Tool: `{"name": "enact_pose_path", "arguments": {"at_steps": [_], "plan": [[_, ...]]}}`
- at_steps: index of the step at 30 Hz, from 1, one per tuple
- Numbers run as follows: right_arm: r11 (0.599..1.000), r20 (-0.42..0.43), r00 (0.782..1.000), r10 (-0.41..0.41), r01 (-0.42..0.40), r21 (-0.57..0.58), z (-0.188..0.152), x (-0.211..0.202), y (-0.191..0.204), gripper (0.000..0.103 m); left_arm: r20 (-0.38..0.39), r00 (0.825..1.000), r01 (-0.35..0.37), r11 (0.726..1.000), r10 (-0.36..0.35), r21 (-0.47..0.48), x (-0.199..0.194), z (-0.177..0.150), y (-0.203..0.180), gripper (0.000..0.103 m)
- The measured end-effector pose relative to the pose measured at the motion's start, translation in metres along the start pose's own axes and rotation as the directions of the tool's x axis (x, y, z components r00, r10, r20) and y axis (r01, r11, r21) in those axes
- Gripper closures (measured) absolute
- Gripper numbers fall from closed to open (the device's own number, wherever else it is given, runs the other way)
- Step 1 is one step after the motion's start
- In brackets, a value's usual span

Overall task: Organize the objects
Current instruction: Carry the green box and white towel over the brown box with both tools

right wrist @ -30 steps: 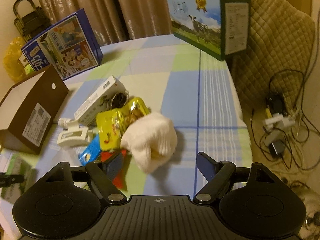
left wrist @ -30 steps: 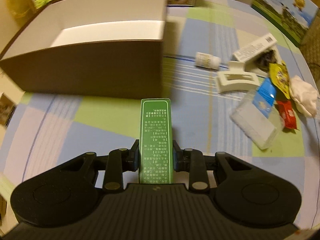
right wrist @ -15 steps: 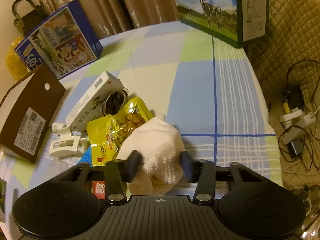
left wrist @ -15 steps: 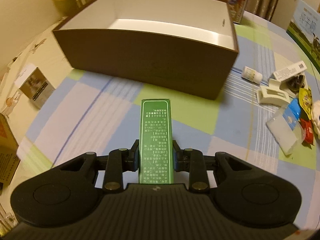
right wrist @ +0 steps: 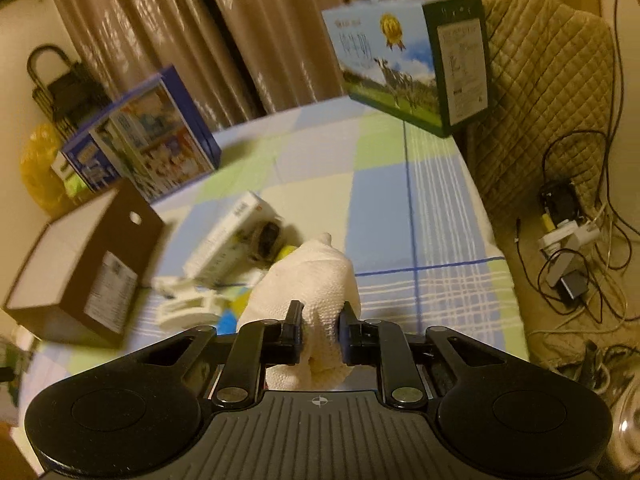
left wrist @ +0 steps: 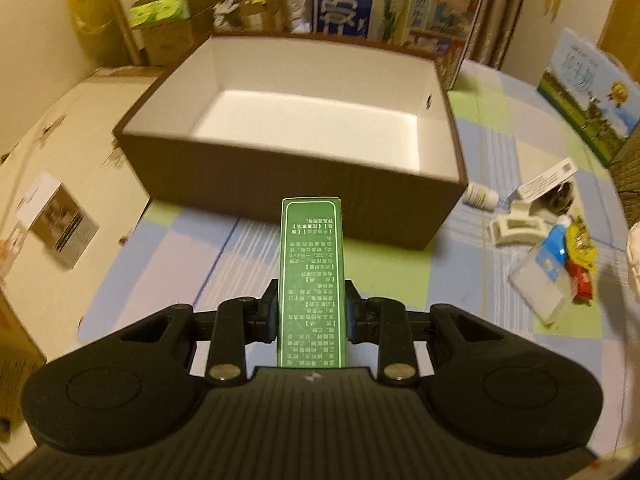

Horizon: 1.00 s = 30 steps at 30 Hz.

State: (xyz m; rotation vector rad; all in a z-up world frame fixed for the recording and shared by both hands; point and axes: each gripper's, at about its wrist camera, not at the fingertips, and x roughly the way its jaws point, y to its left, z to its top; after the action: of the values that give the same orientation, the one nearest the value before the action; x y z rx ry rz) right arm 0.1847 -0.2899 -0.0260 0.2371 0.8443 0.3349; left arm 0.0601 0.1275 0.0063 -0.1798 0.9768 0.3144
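- Upper centre of the left wrist view: brown box [left wrist: 288,172], open, white inside, standing on the checked tabletop [left wrist: 168,264].
- Lower centre: green carton [left wrist: 311,280], pinched by the left gripper [left wrist: 311,312], its far end just short of the box wall.
- Lower centre, right wrist view: white cloth [right wrist: 312,280], pinched by the right gripper [right wrist: 319,328].
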Motion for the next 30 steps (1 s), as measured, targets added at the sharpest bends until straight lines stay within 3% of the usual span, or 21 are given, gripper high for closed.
{"name": "enact_pose_path", "arguments": {"at_steps": [8,17,23,30], "plan": [[0.989,0.006,0.990,0.141,-0.140,-0.047,0.001,-0.007,0.102,0.088,0.079,0.994,0.064,0.995,-0.070,0.073,-0.009,0.052,0.031,0.078],[0.937,-0.034,0.944,0.329,-0.331,-0.115,0.021,0.052,0.242,0.088,0.137,0.986,0.077,0.991,-0.092,0.112,0.016,0.118,0.070,0.078],[0.931,-0.063,0.946,0.319,-0.325,-0.163,0.034,0.109,0.318,0.088,0.116,0.988,0.086,0.989,-0.100,0.122,0.051,0.153,0.081,0.078],[0.962,-0.106,0.968,0.227,-0.239,-0.129,0.033,0.171,0.353,0.088,0.050,0.993,0.104,0.987,-0.111,0.126,0.102,0.174,0.078,0.078]]}}
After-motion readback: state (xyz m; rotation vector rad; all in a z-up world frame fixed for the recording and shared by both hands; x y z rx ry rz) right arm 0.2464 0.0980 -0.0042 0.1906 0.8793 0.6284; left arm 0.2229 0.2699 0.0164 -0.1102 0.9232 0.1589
